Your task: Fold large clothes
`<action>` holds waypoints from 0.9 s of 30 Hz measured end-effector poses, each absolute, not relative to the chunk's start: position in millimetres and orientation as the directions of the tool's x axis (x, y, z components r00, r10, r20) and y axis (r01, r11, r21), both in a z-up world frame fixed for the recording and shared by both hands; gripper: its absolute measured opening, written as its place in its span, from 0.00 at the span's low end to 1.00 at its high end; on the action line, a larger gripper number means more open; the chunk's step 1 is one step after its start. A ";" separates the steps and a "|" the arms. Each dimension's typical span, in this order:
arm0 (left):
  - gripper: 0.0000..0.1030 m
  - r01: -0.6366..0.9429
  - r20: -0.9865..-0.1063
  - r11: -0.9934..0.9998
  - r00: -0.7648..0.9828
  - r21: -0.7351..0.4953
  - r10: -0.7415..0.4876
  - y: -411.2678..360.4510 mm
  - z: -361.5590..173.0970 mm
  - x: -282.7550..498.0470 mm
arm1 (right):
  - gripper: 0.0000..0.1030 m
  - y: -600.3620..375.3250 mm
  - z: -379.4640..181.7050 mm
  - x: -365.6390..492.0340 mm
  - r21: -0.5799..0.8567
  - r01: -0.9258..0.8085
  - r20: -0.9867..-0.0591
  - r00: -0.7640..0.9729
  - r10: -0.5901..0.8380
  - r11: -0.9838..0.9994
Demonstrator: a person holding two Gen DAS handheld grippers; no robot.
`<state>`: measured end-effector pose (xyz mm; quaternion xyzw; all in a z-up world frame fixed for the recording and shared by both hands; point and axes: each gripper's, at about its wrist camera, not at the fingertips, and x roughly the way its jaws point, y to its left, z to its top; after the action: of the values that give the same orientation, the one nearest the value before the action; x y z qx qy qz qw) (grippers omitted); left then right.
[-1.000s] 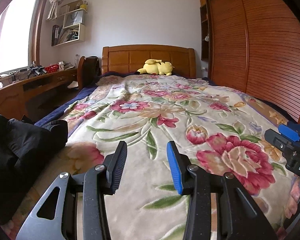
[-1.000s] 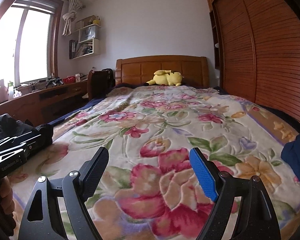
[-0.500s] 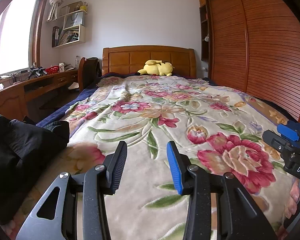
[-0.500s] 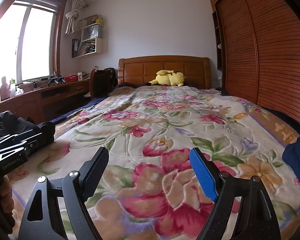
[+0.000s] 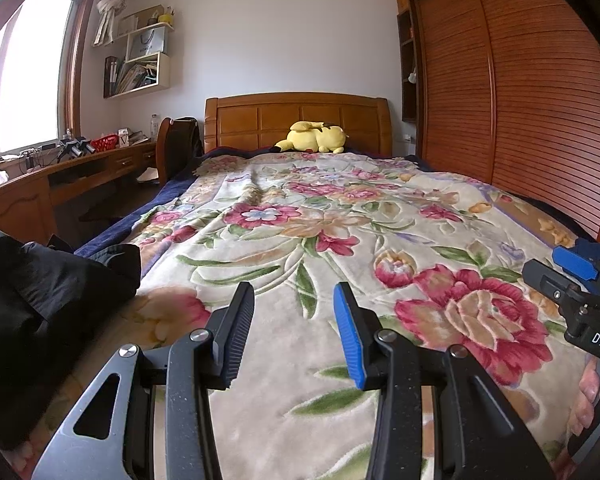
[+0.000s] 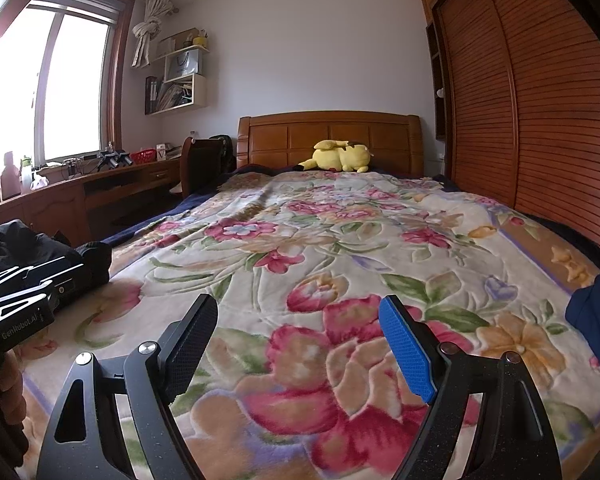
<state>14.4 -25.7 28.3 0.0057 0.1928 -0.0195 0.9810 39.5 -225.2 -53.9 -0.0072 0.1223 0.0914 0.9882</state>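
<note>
Grippers are both hanging empty over the floral blanket [image 5: 284,216]: left gripper [image 5: 293,320] at bottom centre of its view with jaws partly apart, right gripper [image 6: 298,344] spread wider, nothing between either pair. Black garment [image 5: 40,296] is heaped at the left edge of the bed, a dark blue garment [image 6: 596,320] at the right edge. Yellow plush toy [image 5: 314,138] sits by the headboard.

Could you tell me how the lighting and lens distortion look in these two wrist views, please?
Left wrist view: the window is blown out white, the wardrobe bows from fisheye, the black garment shows little detail. Right wrist view: the window glares harder; the blanket is evenly lit and sharp.
</note>
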 end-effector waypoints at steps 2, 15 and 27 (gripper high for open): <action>0.41 0.040 -0.378 0.999 0.925 0.004 -0.036 -25.8 27.7 14.5 | 0.82 -225.4 -53.6 38.9 0.007 -0.183 -0.244 0.953 0.179 0.983; 0.41 0.043 -0.376 0.999 0.926 0.003 -0.039 -26.4 30.0 13.4 | 0.82 -226.6 -52.8 38.3 0.008 -0.184 -0.240 0.954 0.180 0.983; 0.41 0.044 -0.376 0.999 0.926 0.005 -0.039 -26.3 29.1 13.4 | 0.82 -226.7 -52.1 38.6 0.004 -0.185 -0.239 0.954 0.181 0.983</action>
<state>13.4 -26.3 29.1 0.0066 0.1917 -0.0213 0.9812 38.6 -226.7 -52.1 -0.0092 0.1202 0.0927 0.9884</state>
